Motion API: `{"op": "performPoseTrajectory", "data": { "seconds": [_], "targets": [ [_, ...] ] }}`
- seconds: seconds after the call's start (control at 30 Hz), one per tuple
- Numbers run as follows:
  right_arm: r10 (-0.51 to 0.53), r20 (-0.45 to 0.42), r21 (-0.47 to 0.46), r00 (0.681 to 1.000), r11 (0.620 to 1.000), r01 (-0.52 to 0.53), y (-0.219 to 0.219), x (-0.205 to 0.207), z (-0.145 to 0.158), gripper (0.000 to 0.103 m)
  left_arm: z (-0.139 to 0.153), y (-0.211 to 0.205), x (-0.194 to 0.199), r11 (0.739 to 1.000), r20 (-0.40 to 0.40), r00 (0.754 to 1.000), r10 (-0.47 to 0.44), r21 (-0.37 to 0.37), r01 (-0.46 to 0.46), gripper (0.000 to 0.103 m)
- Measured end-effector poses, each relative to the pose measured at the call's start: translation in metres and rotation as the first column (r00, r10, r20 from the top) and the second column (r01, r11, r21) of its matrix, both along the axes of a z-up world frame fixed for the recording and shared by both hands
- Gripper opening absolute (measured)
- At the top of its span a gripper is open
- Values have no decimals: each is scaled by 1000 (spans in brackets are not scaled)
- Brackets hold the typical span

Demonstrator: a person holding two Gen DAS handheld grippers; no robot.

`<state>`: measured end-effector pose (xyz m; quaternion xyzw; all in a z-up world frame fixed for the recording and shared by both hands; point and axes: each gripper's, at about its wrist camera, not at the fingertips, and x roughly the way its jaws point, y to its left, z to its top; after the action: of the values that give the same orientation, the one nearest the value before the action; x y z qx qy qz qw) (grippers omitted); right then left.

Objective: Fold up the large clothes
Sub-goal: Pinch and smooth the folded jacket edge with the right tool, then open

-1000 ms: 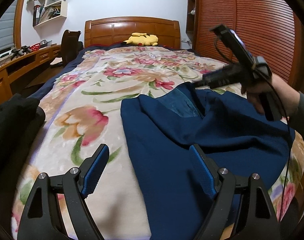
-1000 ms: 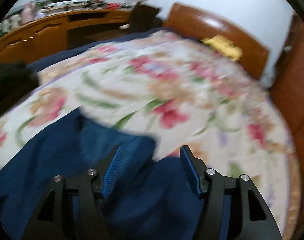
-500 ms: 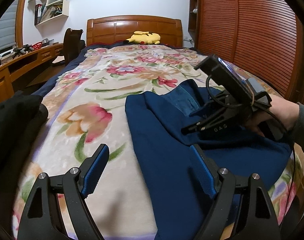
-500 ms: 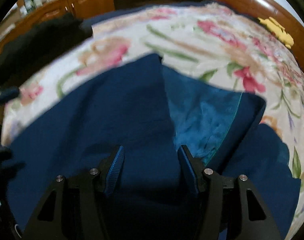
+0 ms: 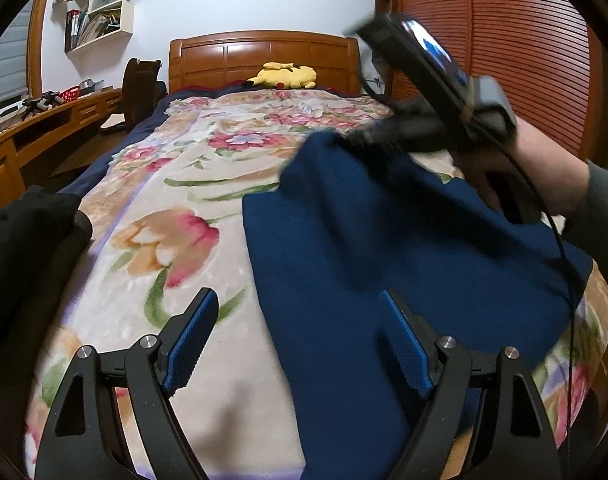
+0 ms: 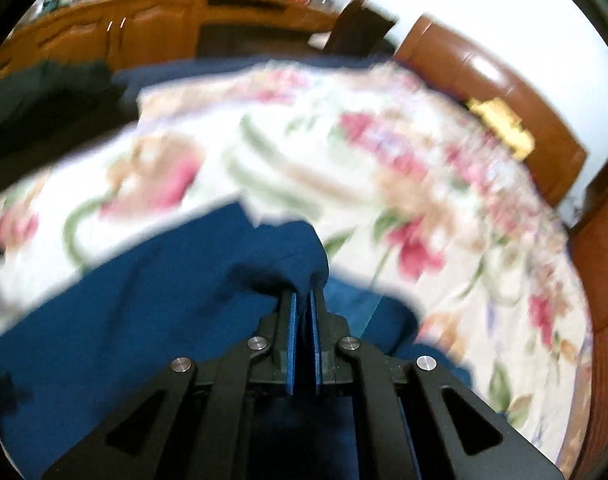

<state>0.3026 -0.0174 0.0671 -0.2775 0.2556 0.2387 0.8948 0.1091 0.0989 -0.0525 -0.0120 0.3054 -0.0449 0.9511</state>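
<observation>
We see a bed (image 5: pixel 151 184) covered with a cream blanket printed with pink and orange flowers. A large navy blue garment (image 5: pixel 384 248) lies on the near right part of that blanket, its left edge running straight toward us and off the foot of the bed.

The left claw (image 5: pixel 299 340) sits low in the left wrist view, its 2 blue-padded fingers spread wide. 1 finger hangs over bare blanket, the other over the blue fabric; we cannot tell whether either touches.

The right claw (image 6: pixel 302 300) has just been closing, and its 2 blue pads now press together on a raised fold of the garment (image 6: pixel 183 304). From the left wrist view, that claw (image 5: pixel 346 140) meets the far upper corner of the cloth, which is lifted off the blanket. A hand (image 5: pixel 516 168) in a grey sleeve grips its handle.

A yellow plush toy (image 5: pixel 283 76) rests against the wooden headboard (image 5: pixel 263 52). A dark heap of cloth (image 5: pixel 23 232) lies at the bed's left edge. A long wooden table (image 5: pixel 43 124) runs along the left wall.
</observation>
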Motion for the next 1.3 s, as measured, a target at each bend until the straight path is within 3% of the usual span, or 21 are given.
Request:
{"op": "performPoseTrajectory", "data": {
  "seconds": [0.07,0.13,0.17,0.23,0.43,0.77,0.87,0.93,1.0,1.03,1.07,1.1,1.2,1.23,1.3],
  "targets": [
    [-28,91,26,995,999,26,8,6,8,9,0,-1,1,1000,0,1000,-1,3,1,83],
    [-29,72,37,997,999,26,13,12,4,24,-1,-1,1,1000,-2,1000,0,4,0,83],
    [-39,31,40,999,998,38,13,18,0,41,-1,-1,1,1000,-4,1000,-1,3,1,83],
    [-70,-2,57,998,996,70,5,22,-5,60,-1,-2,1,1000,-3,1000,-2,3,2,83],
    [-236,-28,84,971,968,238,-69,32,-8,62,0,-5,-2,1000,2,1000,-14,6,14,83],
    [-505,-181,86,844,847,525,-217,62,-43,62,-1,-10,-2,1000,-5,1000,-12,18,12,83],
    [-511,-296,118,807,819,562,-249,71,-57,62,-3,-12,-1,1000,-9,1000,-13,23,13,83],
    [-486,-382,140,786,810,569,-256,81,-67,61,-4,-12,0,1000,-12,1000,-11,29,12,83],
    [-461,-372,175,805,817,549,-258,89,-70,50,-4,-12,1,1000,-14,1000,-9,29,9,83],
    [-446,-377,186,812,822,538,-255,93,-71,35,-5,-12,1,999,-16,1000,-8,31,8,83],
    [-442,-370,184,817,828,530,-252,93,-71,10,-5,-12,1,999,-17,1000,-7,32,7,83],
    [-446,-343,171,827,836,521,-250,92,-70,3,-5,-13,1,999,-19,1000,-6,32,7,83],
    [-425,-217,211,879,858,468,-249,72,-54,2,-5,-13,2,999,-20,1000,-5,34,6,83],
    [-445,-157,232,882,851,471,-253,65,-43,2,-6,-13,2,999,-23,1000,-5,36,6,83],
    [-528,-88,256,845,807,531,-271,49,-26,2,-7,-14,3,999,-29,1000,-6,38,7,83]
  ]
}}
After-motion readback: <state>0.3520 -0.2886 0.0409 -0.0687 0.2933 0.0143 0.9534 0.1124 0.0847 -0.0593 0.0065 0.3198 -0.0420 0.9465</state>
